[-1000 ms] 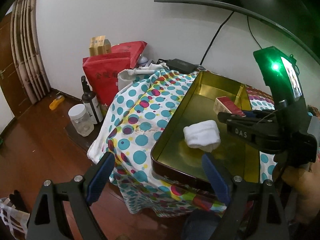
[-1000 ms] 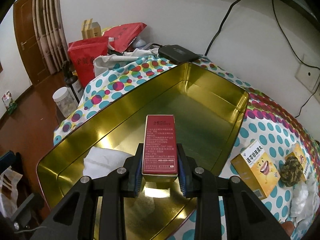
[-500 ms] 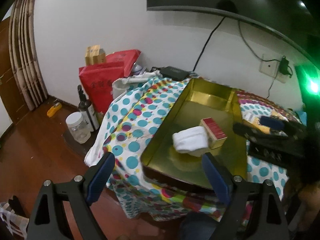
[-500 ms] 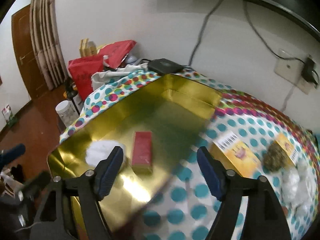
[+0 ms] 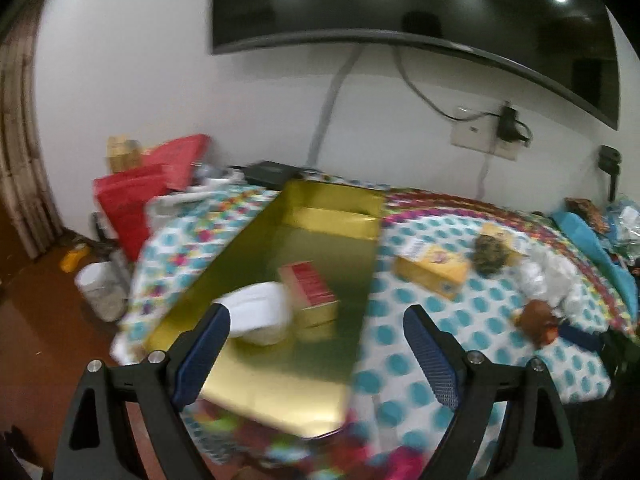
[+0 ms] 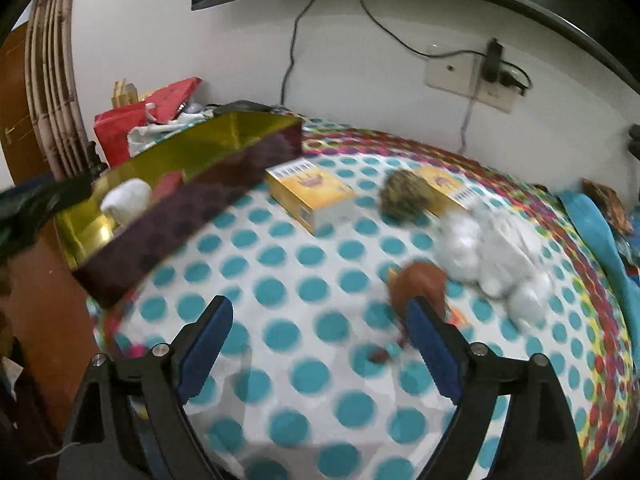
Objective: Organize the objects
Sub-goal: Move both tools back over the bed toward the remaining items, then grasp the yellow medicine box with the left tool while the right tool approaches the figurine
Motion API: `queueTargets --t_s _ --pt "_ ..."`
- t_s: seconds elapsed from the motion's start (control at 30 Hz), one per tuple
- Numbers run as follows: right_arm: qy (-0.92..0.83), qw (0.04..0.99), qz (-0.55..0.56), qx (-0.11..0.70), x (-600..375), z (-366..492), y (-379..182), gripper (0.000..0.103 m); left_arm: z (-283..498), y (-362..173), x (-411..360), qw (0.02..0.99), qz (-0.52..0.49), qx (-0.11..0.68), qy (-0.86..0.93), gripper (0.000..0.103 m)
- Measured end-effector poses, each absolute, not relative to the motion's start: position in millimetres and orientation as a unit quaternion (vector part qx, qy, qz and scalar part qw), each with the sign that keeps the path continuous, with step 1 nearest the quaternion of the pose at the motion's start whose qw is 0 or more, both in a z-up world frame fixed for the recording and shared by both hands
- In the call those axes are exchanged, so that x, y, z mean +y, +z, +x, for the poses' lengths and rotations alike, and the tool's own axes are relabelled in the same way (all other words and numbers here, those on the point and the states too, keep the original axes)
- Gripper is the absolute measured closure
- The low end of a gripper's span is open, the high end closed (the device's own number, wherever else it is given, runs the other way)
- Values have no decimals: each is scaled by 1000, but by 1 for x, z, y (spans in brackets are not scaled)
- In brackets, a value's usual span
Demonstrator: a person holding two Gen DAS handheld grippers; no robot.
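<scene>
Broadly, frames blurred, both views:
TV (image 5: 400, 4): dark screen on white wall, above everything; cables hang from it to a wall socket (image 6: 468, 80)
Table (image 6: 280, 292): covered with white cloth with teal dots, multicoloured dots toward the far edge
Tray (image 5: 280, 380): gold inside, dark outside, long and rectangular, on the left part of the table, near end at the table edge
Red bags (image 5: 132, 196): beyond the table's left end, against the wall; a tan box stands behind them
White bundle (image 6: 492, 248): plastic-wrapped heap on the cloth, right of centre, touching the brown thing
Blue item (image 6: 600, 240): long strip along the table's far right edge
Yellow box (image 6: 312, 196): lies flat on the cloth just beside the tray's right wall, barcode end pointing away
Second yellow box (image 6: 444, 188): farther right, partly behind the scrubber
White roll (image 5: 260, 312): inside the tray, near end, touching the red box
Red box (image 5: 312, 292): lies flat inside the tray, right of the roll
Jar (image 5: 100, 288): white lid, on the floor left of the table
Scrubber (image 6: 400, 198): dark round tangle between the two yellow boxes
Brown thing (image 6: 420, 284): small, too blurred to name, just beyond the right gripper's right finger
Left gripper (image 5: 316, 348): fingers spread wide, holding nothing, over the tray's near end
Right gripper (image 6: 318, 348): fingers spread wide, holding nothing, above bare cloth right of the tray
</scene>
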State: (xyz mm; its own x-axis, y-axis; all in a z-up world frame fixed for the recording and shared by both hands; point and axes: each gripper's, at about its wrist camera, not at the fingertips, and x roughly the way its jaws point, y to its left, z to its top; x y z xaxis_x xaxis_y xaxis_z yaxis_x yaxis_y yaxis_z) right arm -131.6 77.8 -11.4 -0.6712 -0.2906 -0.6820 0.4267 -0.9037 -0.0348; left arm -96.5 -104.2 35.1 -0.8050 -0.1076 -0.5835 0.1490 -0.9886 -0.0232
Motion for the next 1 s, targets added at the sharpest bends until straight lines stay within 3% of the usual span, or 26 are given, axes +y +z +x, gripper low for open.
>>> queueTargets --t_s 0.23,0.37,0.7,1.0 --pt "-916 188 350 55 123 -115 -16 12 -158 17 -27 -1 338 -40 -940 12" --pt "-919 173 351 38 149 -116 -21 11 -181 10 -8 -9 342 -40 -939 12" --pt "-909 152 382 -67 202 -134 -42 10 -237 -6 3 24 378 -7 -925 12" --pt "-908 161 377 -85 202 -130 -39 9 -275 -25 0 89 430 -10 -898 11"
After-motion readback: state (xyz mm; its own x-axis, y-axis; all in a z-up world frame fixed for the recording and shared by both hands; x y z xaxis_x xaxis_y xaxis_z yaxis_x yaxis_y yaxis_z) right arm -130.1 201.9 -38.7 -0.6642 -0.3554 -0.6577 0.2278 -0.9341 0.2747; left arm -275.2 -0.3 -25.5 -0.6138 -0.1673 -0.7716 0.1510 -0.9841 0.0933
